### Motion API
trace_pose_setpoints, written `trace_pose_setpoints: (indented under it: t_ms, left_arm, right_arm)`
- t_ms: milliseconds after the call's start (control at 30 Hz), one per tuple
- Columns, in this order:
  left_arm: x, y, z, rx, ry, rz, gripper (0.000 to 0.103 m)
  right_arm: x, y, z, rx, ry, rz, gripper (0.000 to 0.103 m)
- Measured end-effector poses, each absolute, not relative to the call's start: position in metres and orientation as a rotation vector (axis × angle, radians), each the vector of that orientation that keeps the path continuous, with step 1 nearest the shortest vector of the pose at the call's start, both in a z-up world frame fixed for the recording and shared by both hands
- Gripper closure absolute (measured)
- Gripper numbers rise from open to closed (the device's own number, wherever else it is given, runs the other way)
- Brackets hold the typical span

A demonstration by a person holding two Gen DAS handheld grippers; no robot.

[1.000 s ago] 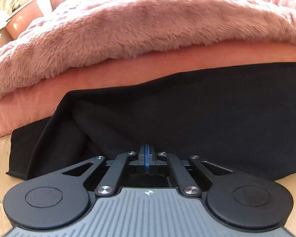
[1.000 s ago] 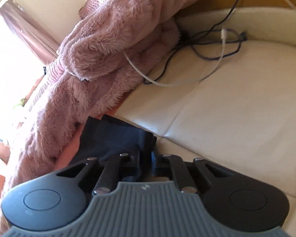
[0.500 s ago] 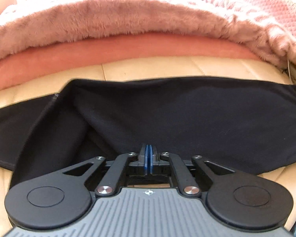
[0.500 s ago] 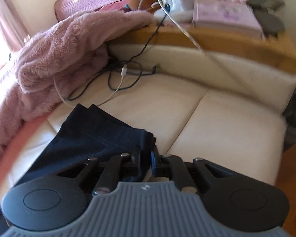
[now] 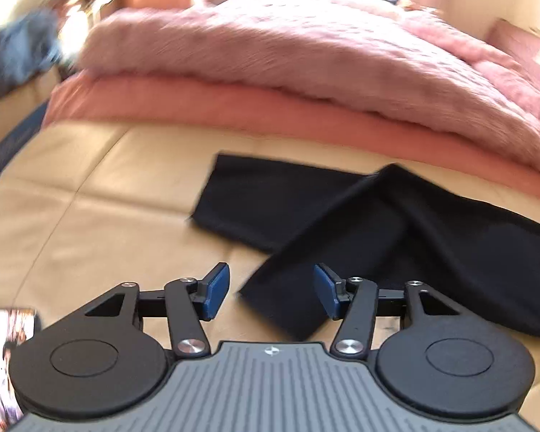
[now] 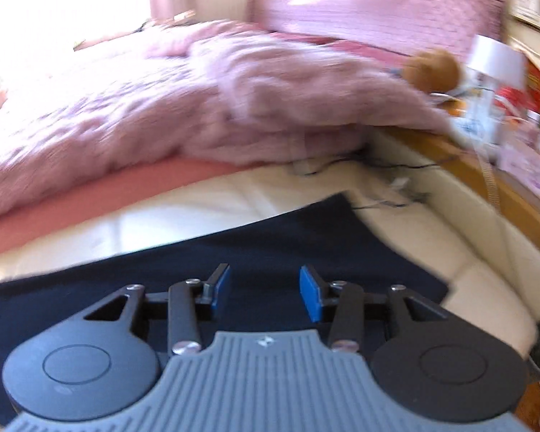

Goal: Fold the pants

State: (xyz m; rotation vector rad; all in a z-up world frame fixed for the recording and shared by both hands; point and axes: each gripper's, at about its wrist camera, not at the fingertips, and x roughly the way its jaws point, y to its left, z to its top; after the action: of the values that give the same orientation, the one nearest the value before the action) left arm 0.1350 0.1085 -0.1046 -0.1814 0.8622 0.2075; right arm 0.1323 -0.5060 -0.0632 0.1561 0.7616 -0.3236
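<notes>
Pants [image 5: 396, 230] released since earlier frame, now folded on cushion [image 5: 90, 216]. Left tool [image 5: 271, 295] opening, pants corner between jaws untouched; right tool [image 6: 264, 293] opening above pants, empty.

Both wrist cameras are looking down along their fingers, close above the cream bed [image 5: 90, 216]. They are sharing the black pants [image 5: 396, 237] [image 6: 270, 248] and pink fluffy blanket [image 5: 288, 61] [image 6: 162, 118] behind.
</notes>
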Motion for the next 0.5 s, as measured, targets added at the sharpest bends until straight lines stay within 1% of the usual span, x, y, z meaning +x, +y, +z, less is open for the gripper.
trace_pose_setpoints:
  t_ms: [200, 300, 400, 433, 467, 500]
  left_arm:
    - [0.135, 0.126, -0.123, -0.236, 0.894, 0.216, 0.039]
    - [0.141, 0.129, -0.132, -0.273, 0.902, 0.203, 0.045]
    - [0.145, 0.124, -0.138, -0.252, 0.878, 0.203, 0.049]
    - [0.145, 0.122, -0.139, -0.227, 0.872, 0.206, 0.055]
    - [0.146, 0.119, -0.138, -0.204, 0.867, 0.199, 0.065]
    - [0.142, 0.117, -0.138, -0.193, 0.868, 0.185, 0.097]
  right_arm:
    - [0.146, -0.475, -0.078, 0.104, 0.821, -0.249, 0.064]
    - [0.147, -0.477, -0.072, 0.088, 0.823, -0.251, 0.064]
    - [0.144, -0.480, -0.066, 0.067, 0.810, -0.221, 0.063]
    - [0.148, -0.479, -0.067, 0.053, 0.811, -0.216, 0.063]
    - [0.148, -0.479, -0.067, 0.037, 0.815, -0.215, 0.063]
    - [0.150, -0.481, -0.069, 0.021, 0.821, -0.217, 0.063]
